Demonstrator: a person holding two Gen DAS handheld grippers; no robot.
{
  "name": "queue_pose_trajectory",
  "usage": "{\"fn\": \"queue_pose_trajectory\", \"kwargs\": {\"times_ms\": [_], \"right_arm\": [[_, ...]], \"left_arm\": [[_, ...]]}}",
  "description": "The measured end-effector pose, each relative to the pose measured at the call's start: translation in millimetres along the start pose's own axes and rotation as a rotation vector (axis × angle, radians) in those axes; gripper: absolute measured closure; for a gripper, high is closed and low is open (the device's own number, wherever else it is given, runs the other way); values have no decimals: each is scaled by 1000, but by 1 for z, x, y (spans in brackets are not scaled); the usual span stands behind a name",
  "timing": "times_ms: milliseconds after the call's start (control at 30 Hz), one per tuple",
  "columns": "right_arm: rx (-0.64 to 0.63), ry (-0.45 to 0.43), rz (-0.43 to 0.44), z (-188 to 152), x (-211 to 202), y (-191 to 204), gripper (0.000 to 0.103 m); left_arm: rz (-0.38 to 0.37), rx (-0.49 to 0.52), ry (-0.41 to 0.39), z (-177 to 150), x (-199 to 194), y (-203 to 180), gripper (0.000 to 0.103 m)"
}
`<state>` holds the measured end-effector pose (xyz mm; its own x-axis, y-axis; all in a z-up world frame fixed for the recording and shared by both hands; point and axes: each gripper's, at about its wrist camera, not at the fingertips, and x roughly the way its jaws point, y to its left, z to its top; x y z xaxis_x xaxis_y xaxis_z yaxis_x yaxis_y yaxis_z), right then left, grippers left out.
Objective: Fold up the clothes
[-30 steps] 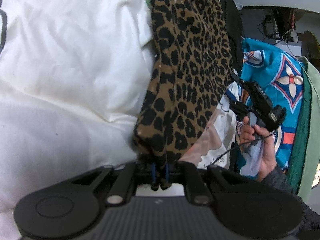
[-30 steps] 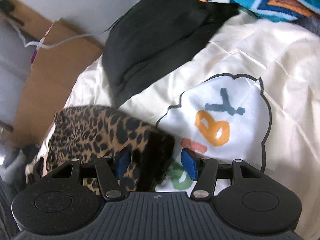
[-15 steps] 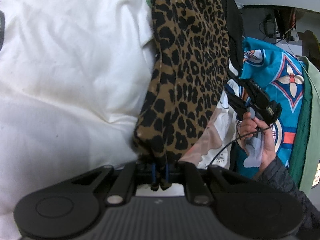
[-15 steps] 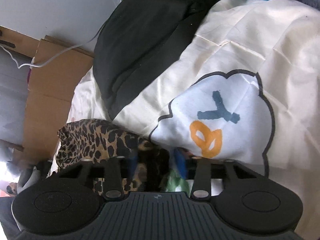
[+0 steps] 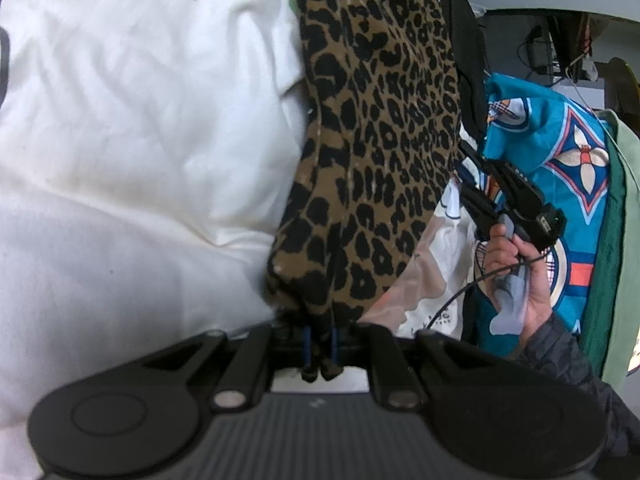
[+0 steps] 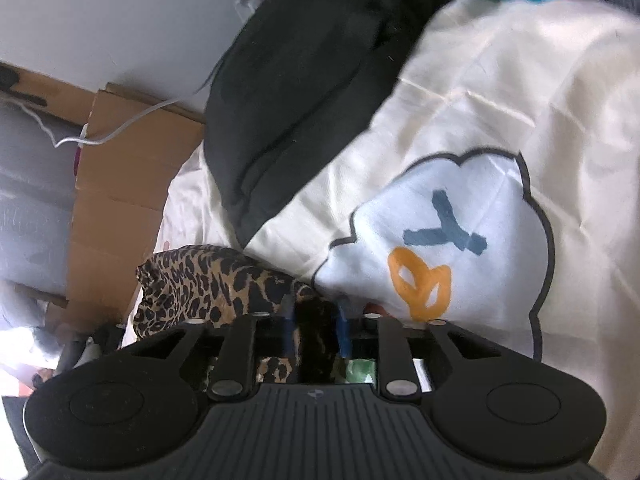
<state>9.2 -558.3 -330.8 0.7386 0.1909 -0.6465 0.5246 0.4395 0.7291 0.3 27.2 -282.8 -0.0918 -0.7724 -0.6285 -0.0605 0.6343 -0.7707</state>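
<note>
Leopard-print garment (image 5: 372, 168) stretched between both tools, lying over a cream sheet printed with a cloud and letters (image 6: 472, 128) on what looks like a bed. Left hand-held gripper (image 5: 320, 354): jaws together, clamped on one end of the fabric, blue pads nearly meeting with cloth pinched through. Right hand-held gripper (image 6: 314, 330): a thick bunch of the same print sits between its blue pads and they press on it; the jaws are easing very slightly apart at this instant, so the hold on this bunch may not yet be settled. Seen from the left wrist, the right tool sits at the garment's far side edge, held in a person's hand (image 5: 516, 268) with a dark sleeve.

Nearby: white bedding (image 5: 132, 128) to the left of the garment, a black garment (image 6: 296, 92) beyond it, a turquoise patterned cloth (image 5: 560, 148) and a green one on the right, cardboard (image 6: 124, 184) past the edge of the bed.

Step in hand, as I judge it: securing two points of the garment ahead of a fold.

Next move calls for a firm right-side pinch, then raising both ends together to pull the cloth taut and flat before laying one half over the other. Loose bunching in the right jaws could slip.
</note>
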Motion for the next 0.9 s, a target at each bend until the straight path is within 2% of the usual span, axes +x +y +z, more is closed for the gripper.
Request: {"fn": "queue_pose_trajectory", "kwargs": {"times_ms": [67, 300, 367, 400, 433, 533, 633, 900], "right_arm": [[16, 2, 13, 0, 2, -4, 60], [50, 1, 66, -1, 8, -14, 59], [23, 2, 55, -2, 8, -12, 62], [3, 3, 44, -2, 8, -9, 71], [-12, 5, 33, -2, 8, -7, 85], [-35, 4, 29, -1, 4, 0, 95], [-36, -17, 35, -2, -3, 7, 97], [-29, -53, 44, -11, -25, 21, 98]], "left_arm": [[-7, -10, 0, 0, -1, 1, 93], [-28, -59, -11, 0, 1, 2, 93], [-31, -63, -13, -1, 1, 3, 93], [-33, -63, -15, -1, 1, 3, 93], [-33, -65, -16, -1, 1, 3, 93], [-26, -45, -24, -3, -2, -3, 95], [-25, 4, -35, -5, -6, -14, 96], [-65, 24, -68, -10, -33, -23, 97]]}}
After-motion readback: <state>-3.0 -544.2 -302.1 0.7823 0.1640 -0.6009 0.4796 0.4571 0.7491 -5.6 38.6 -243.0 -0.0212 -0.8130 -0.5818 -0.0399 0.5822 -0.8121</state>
